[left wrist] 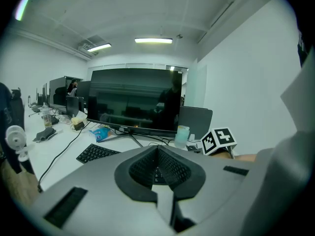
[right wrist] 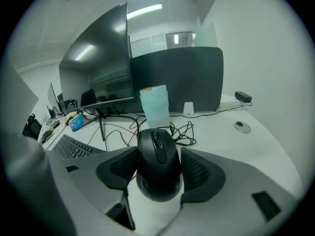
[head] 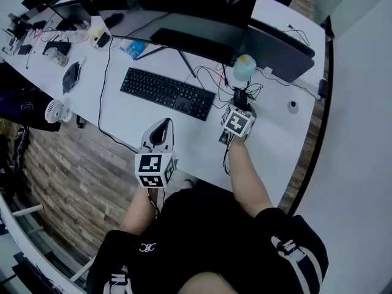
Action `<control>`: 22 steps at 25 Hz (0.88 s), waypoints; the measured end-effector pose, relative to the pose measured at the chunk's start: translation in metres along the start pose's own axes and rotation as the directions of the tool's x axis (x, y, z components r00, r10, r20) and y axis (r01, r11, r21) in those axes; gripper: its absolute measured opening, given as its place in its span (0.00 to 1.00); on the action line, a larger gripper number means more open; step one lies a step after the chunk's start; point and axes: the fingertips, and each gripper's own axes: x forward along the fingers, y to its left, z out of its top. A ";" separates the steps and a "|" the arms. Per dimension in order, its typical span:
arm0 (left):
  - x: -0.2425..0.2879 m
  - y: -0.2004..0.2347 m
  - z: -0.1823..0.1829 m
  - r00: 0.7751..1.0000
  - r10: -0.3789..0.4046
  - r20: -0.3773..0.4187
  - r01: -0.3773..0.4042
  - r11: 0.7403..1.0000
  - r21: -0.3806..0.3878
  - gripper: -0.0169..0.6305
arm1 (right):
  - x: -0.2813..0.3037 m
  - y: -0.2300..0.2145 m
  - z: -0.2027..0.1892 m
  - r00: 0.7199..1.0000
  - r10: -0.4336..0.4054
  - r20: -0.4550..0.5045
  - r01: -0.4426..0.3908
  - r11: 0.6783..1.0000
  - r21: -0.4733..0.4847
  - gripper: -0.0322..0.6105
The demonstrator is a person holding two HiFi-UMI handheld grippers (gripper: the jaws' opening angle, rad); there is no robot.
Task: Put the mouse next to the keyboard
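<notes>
A black mouse point(right wrist: 157, 178) sits between the jaws of my right gripper point(right wrist: 158, 154), and both pads press its sides. In the head view that gripper point(head: 239, 105) is low over the white desk point(head: 269, 146), just right of the black keyboard point(head: 166, 93) and its right end. The mouse point(head: 240, 97) shows there only as a dark shape beyond the marker cube. My left gripper point(head: 162, 127) hovers at the desk's front edge, in front of the keyboard. Its jaws point(left wrist: 157, 165) meet with nothing between them.
A large monitor point(head: 184, 2) stands behind the keyboard, its stand legs and tangled cables point(head: 211, 78) beside the mouse. A pale cup point(head: 244, 68) and a dark panel point(head: 278, 51) stand just beyond the right gripper. A small fan point(head: 54, 111) and clutter lie far left.
</notes>
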 end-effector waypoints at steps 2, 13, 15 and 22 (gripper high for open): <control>0.001 -0.002 -0.002 1.000 -0.005 -0.005 0.005 1.000 0.004 0.05 | 0.001 -0.004 -0.013 0.999 -0.028 -0.035 0.028 1.000 -0.001 0.50; -0.005 -0.007 -0.012 0.999 -0.026 -0.031 0.027 0.999 0.032 0.05 | 0.009 -0.008 -0.064 0.981 -0.122 -0.149 0.123 0.992 -0.001 0.52; -0.009 -0.007 -0.012 0.999 -0.034 -0.032 0.036 0.999 0.033 0.05 | 0.008 -0.003 -0.069 0.979 -0.104 -0.175 0.103 0.995 -0.015 0.53; -0.026 -0.020 -0.004 0.997 -0.078 0.004 0.077 0.996 0.048 0.05 | -0.038 -0.007 -0.053 0.995 -0.051 -0.086 0.051 0.999 -0.004 0.58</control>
